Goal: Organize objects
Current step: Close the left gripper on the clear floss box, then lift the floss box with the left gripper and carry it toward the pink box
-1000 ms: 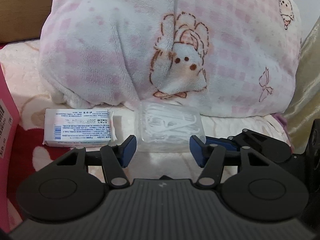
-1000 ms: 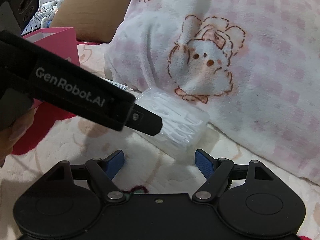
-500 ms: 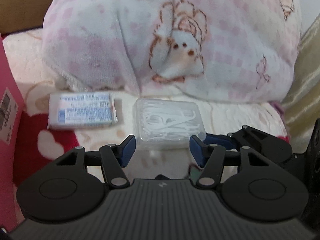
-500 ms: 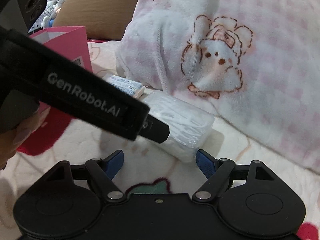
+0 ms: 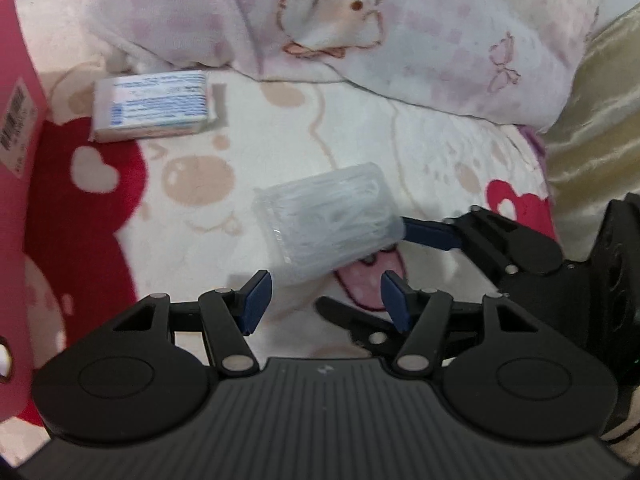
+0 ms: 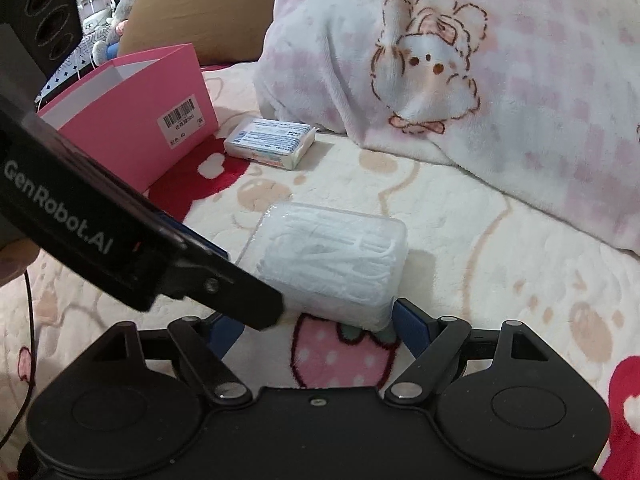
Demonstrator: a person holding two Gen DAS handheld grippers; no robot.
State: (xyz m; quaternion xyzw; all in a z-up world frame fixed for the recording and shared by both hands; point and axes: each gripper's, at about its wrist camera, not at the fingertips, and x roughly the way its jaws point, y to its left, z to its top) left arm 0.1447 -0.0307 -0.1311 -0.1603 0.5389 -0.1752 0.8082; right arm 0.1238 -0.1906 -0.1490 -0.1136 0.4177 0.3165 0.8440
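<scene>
Left tool parted, empty, right tool wide around floss box, pink box's open top only in right view.

A cream blanket printed with red hearts and a strawberry lies under the tongs. Beyond them slumps a pink-checked fleece pillow with a bunny drawing. A brown cushion stands far left, a gold satin cushion right.

The clear box looks like glossy plastic. The blanket is fuzzy fleece. The pink box looks like matt card.
</scene>
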